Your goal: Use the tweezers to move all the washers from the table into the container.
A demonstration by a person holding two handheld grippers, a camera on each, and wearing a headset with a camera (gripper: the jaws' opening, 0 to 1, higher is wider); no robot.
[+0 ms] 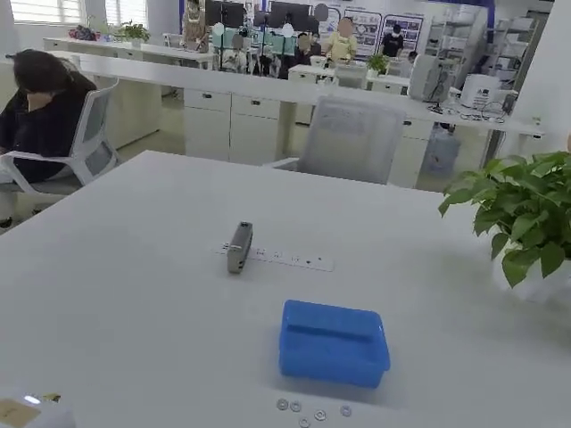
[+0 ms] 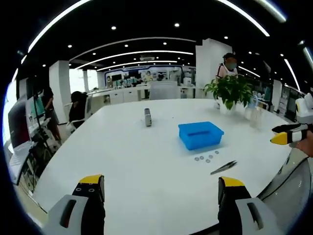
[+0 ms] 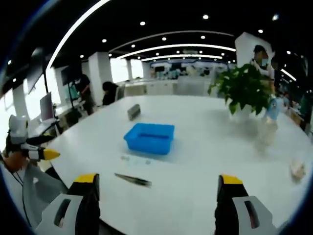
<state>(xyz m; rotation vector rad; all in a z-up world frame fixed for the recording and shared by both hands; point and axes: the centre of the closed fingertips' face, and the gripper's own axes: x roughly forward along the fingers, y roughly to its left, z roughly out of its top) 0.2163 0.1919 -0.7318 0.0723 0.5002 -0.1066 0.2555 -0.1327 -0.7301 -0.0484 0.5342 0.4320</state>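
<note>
A blue container sits on the white table. Several small metal washers lie on the table just in front of it. Metal tweezers lie nearer the table's front edge than the washers. My left gripper is open, held back from the table's near edge with nothing between its jaws. My right gripper is open too and holds nothing. The right gripper's yellow tip enters the left gripper view from the right; the left gripper's tip enters the right gripper view from the left.
A grey metal block stands by a white power strip mid-table. A potted green plant stands at the table's right. Office chairs and a seated person are behind the table.
</note>
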